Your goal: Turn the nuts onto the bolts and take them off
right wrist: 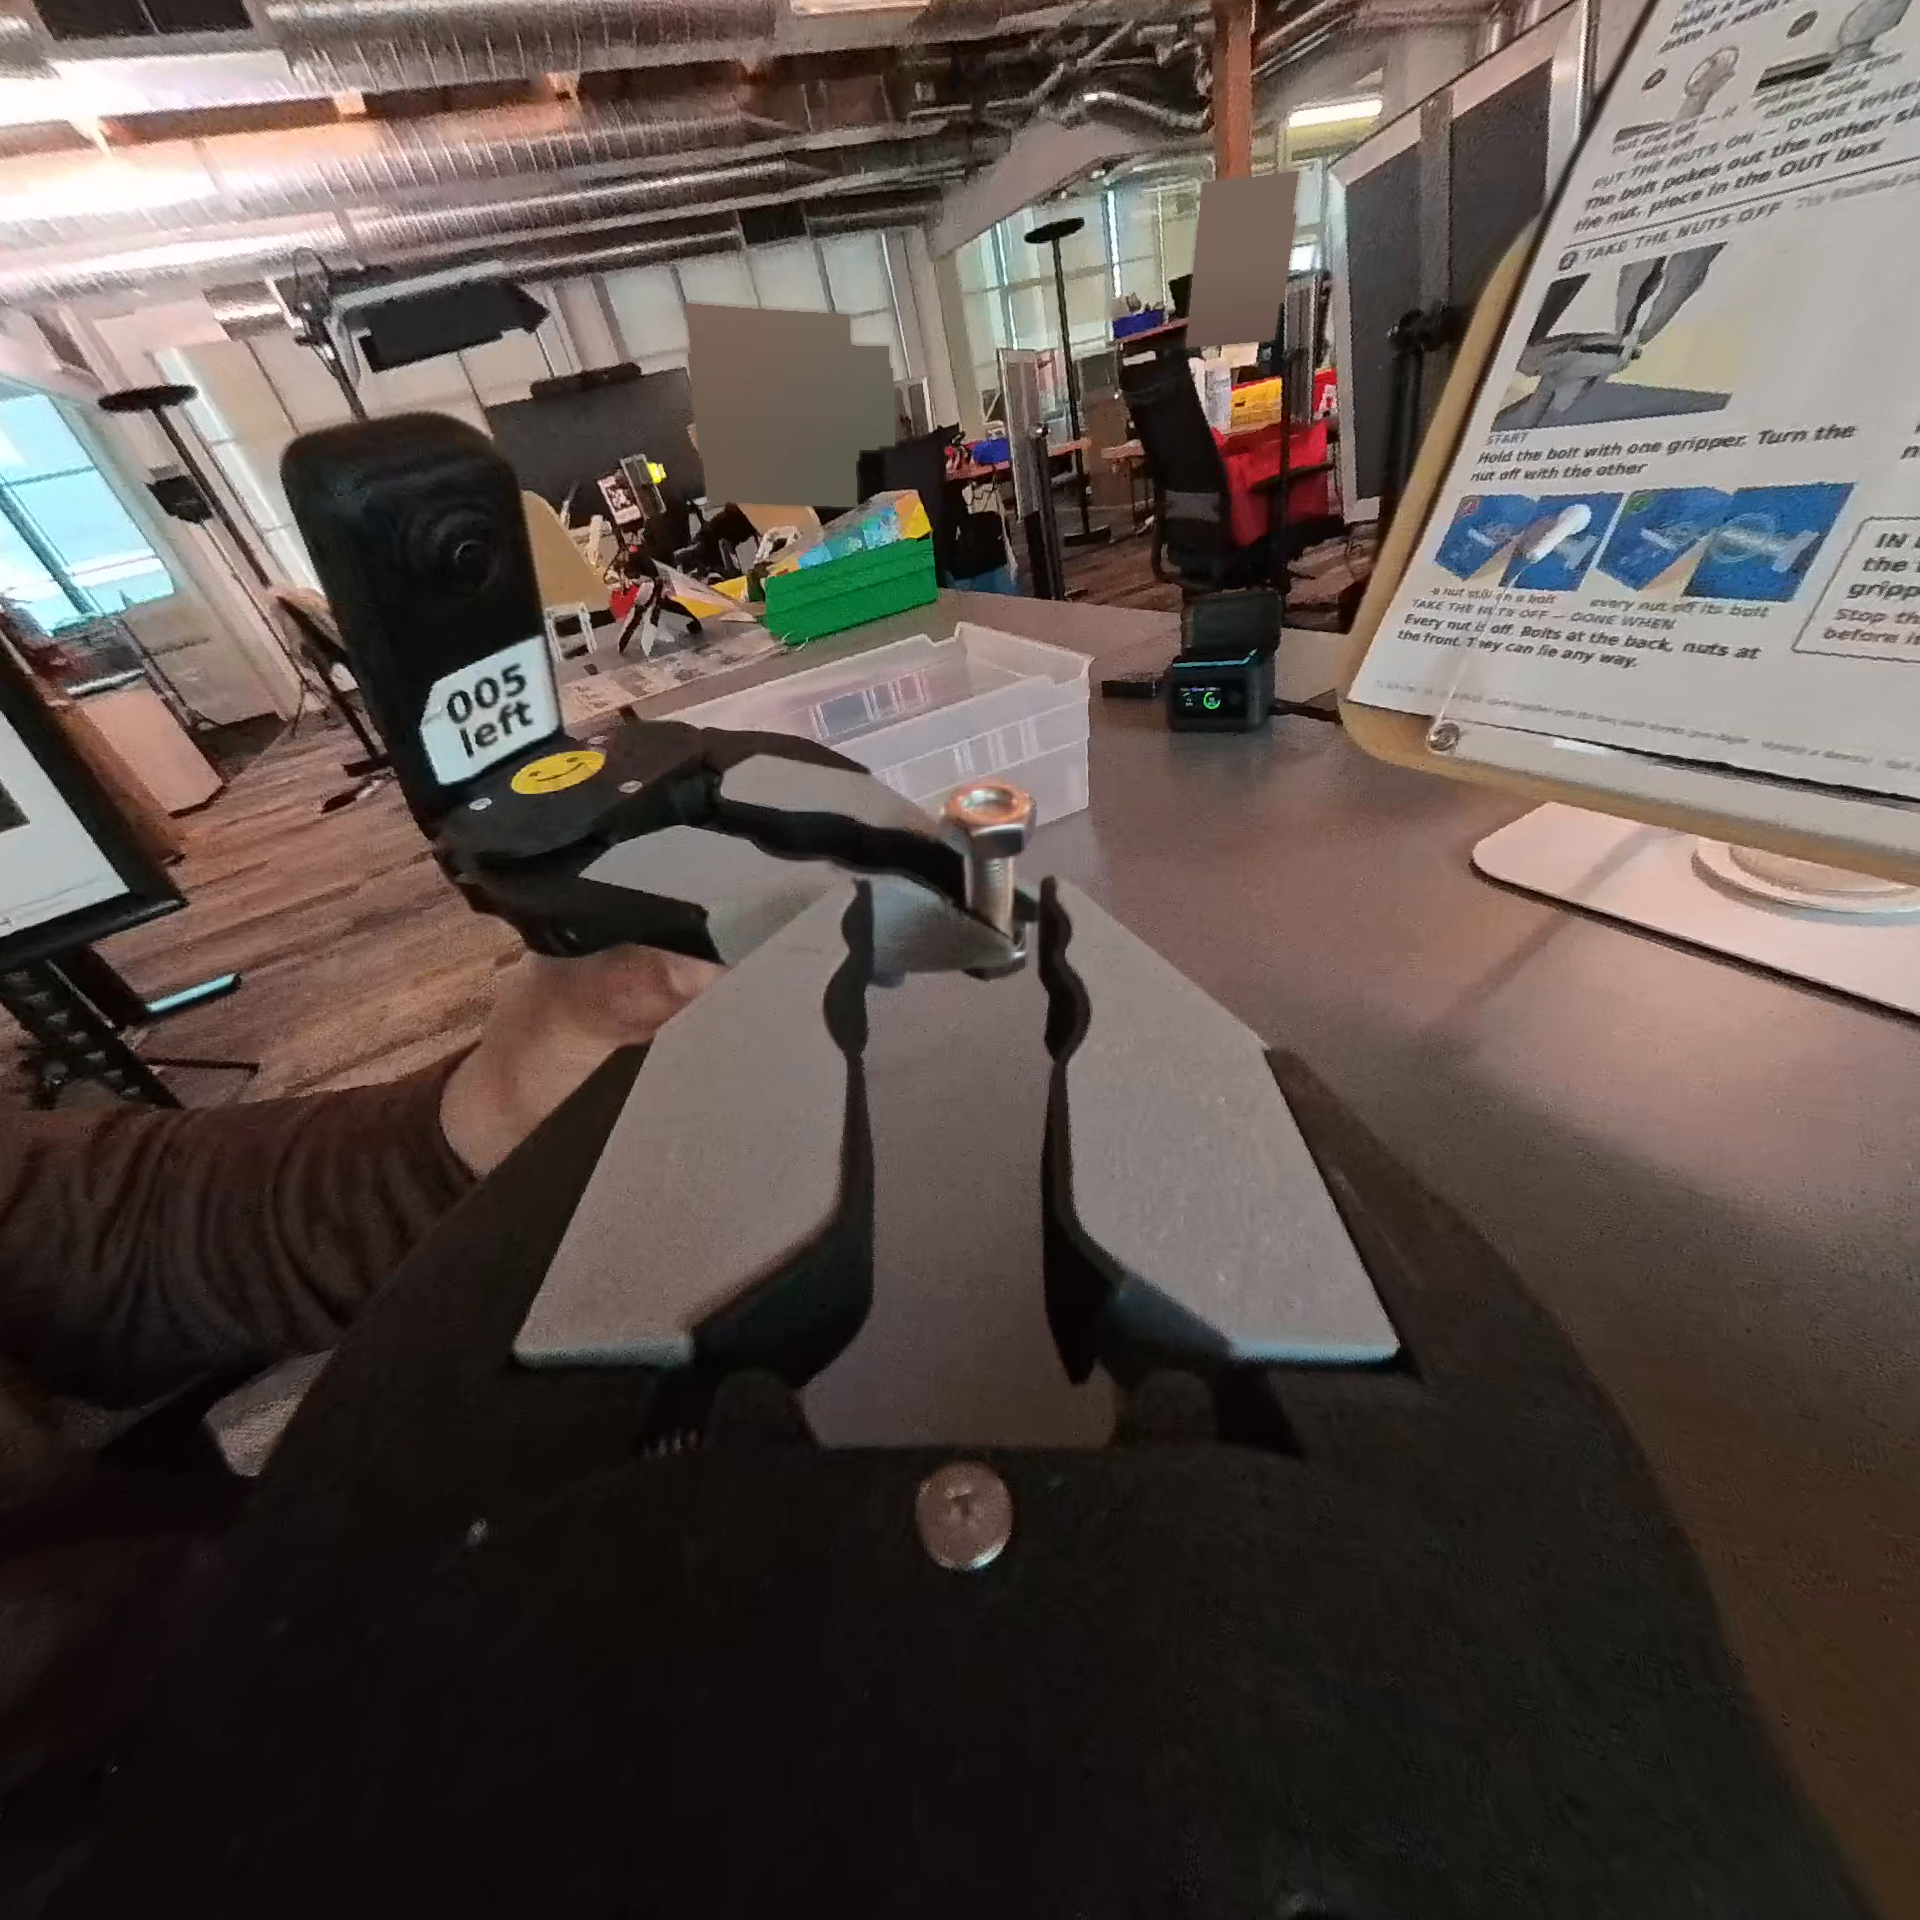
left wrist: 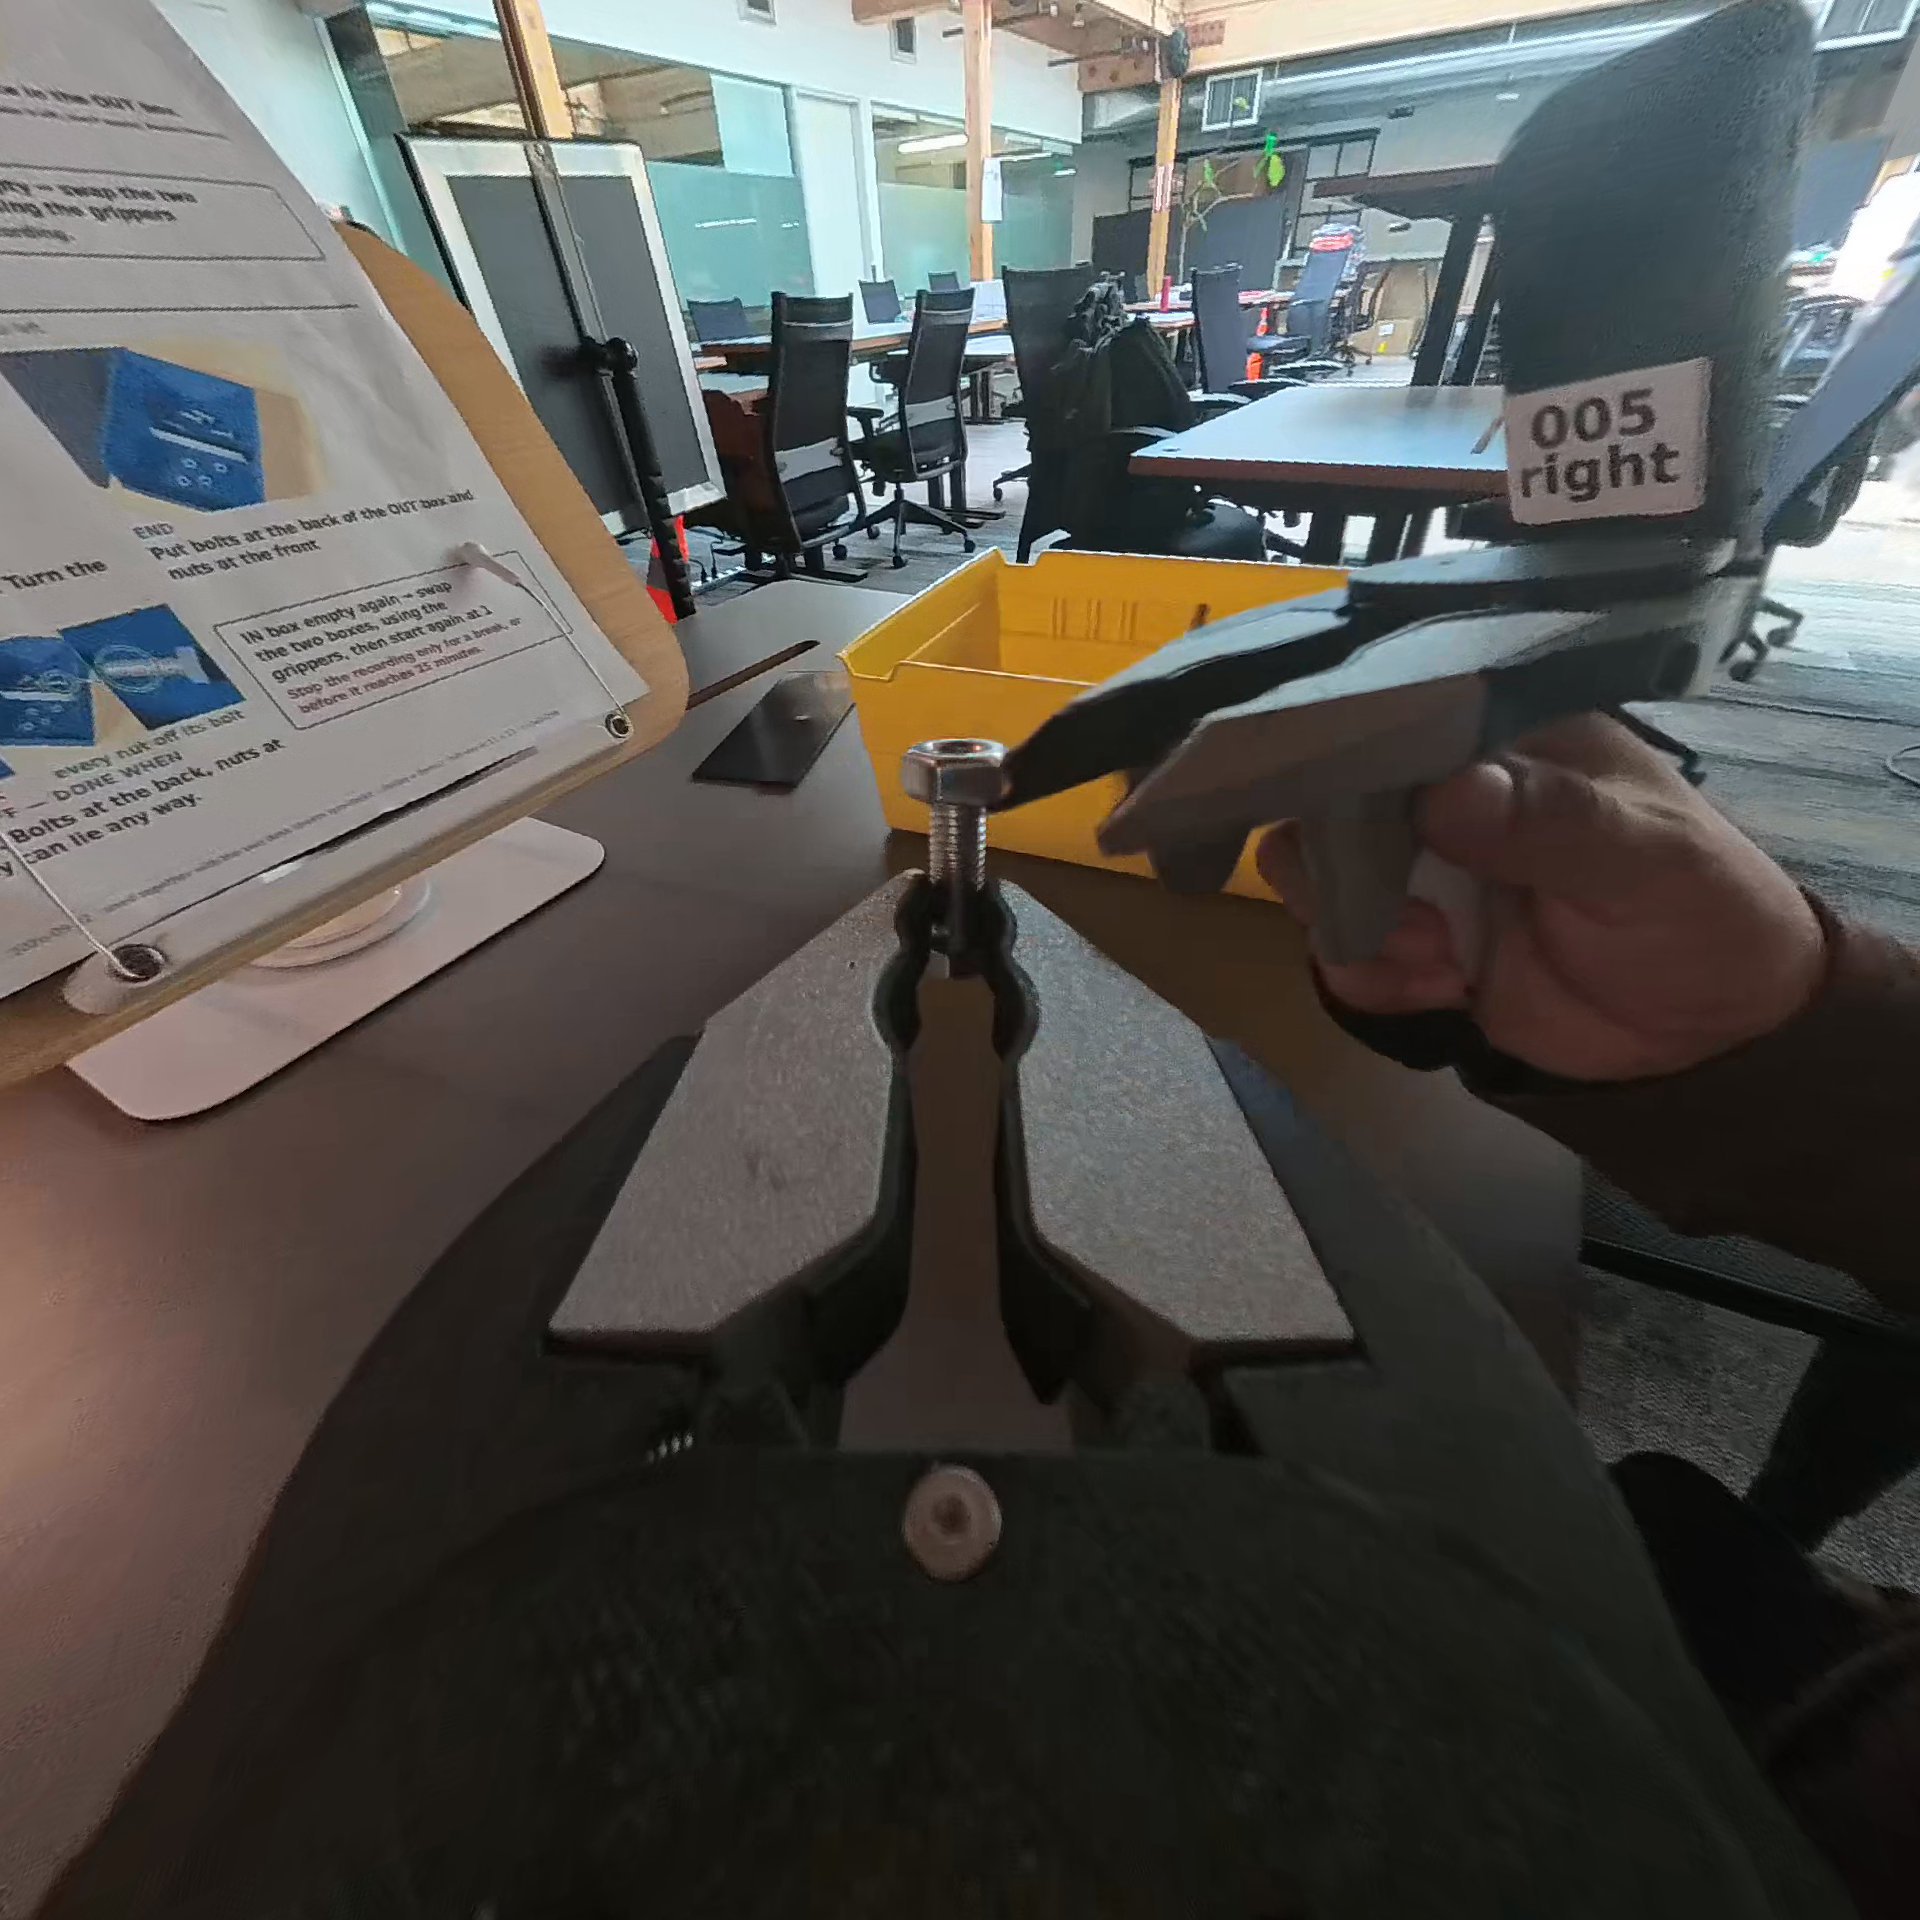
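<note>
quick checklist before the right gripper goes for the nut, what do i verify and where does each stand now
1. Bolt held by the left gripper: ok, shut on the lower end, shank upright.
2. Nut on the thread: ok, it sits at the top end of the bolt.
3. Right gripper open enough: ok, the fingers are apart.
4. Right gripper level with the nut: not ok in the right wrist view, the fingertips sit lower, by the shank.
5. Right gripper touching the nut: cannot tell, one fingertip looks right at it in the left wrist view.
6. Yellow bin out of the way: ok, it is behind the bolt.
</note>
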The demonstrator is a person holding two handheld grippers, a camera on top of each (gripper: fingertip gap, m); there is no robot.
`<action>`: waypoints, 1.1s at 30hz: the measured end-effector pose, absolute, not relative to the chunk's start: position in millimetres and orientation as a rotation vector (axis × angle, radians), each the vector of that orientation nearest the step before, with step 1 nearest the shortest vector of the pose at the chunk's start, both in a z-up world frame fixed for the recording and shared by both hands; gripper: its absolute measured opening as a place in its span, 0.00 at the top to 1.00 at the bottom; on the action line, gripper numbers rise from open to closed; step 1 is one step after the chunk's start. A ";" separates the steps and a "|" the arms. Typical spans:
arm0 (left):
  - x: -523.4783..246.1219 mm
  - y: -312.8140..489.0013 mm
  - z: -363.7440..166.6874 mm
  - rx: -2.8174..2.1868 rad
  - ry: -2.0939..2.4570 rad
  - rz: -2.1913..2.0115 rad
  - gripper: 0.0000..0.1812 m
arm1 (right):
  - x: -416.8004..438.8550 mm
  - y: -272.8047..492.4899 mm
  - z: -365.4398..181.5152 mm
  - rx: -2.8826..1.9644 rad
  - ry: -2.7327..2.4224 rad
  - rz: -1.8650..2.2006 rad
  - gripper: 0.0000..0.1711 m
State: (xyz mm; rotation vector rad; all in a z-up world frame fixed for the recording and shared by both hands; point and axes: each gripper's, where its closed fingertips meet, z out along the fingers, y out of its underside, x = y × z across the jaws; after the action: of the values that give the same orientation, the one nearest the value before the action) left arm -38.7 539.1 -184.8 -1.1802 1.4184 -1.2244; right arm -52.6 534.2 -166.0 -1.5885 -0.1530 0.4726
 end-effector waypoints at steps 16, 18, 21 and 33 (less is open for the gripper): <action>-43.3 537.3 -186.5 -1.190 1.412 -1.237 0.96 | -62.8 544.2 -162.5 -1.620 -0.188 0.350 0.85; -41.8 533.9 -186.9 -1.187 1.411 -1.240 0.96 | -68.1 558.3 -160.5 -1.624 -0.193 0.345 0.83; -41.6 538.5 -185.9 -1.200 1.399 -1.237 0.96 | -66.1 566.9 -161.9 -1.637 -0.174 0.361 0.82; -41.5 542.5 -185.9 -1.202 1.395 -1.210 0.96 | -62.6 567.2 -161.3 -1.623 -0.147 0.355 0.83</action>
State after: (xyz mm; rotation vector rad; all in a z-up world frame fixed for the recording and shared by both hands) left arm -41.5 542.5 -185.9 -1.2024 1.3945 -1.2098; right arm -62.6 567.2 -161.3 -1.6230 -0.1473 0.3553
